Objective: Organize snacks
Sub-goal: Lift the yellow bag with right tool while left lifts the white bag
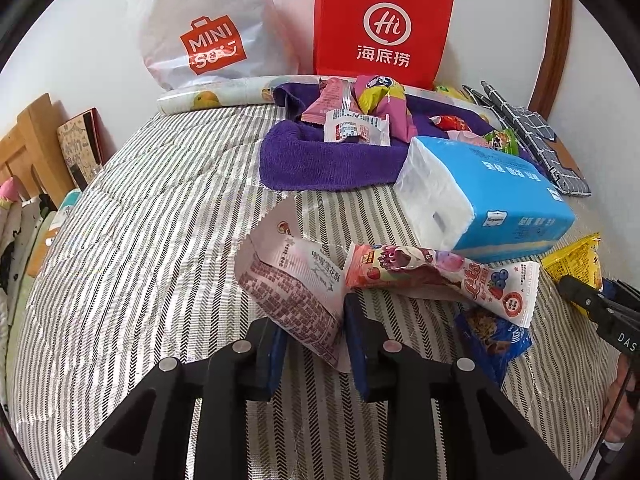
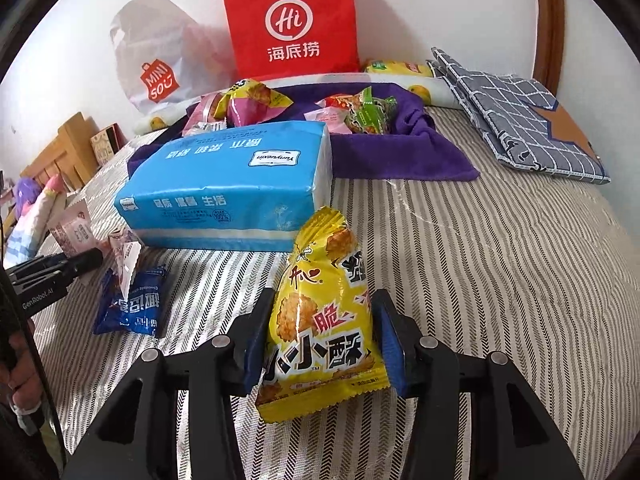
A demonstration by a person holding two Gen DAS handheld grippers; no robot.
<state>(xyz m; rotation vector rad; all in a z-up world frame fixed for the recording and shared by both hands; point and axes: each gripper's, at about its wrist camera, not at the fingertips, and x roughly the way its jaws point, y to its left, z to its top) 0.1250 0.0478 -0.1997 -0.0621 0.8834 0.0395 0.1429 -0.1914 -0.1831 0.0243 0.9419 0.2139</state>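
Note:
My left gripper (image 1: 312, 320) is shut on a pink-and-white snack packet (image 1: 296, 280) and holds it above the striped bed (image 1: 140, 240). My right gripper (image 2: 320, 320) is shut on a yellow snack bag (image 2: 320, 320); that bag also shows at the right edge of the left wrist view (image 1: 576, 264). A strawberry-blueberry snack packet (image 1: 440, 276) and a blue cookie packet (image 1: 492, 336) lie right of the left gripper. The blue cookie packet also shows in the right wrist view (image 2: 132, 304). A purple towel (image 1: 320, 156) at the back holds several snack packets (image 1: 360, 116).
A blue tissue pack (image 1: 488, 196) lies between the grippers and the towel. A red paper bag (image 1: 380, 24) and a white Miniso bag (image 1: 208, 36) lean on the wall. A grey checked cloth (image 2: 520, 120) lies at the back right. A wooden headboard (image 1: 32, 148) is on the left.

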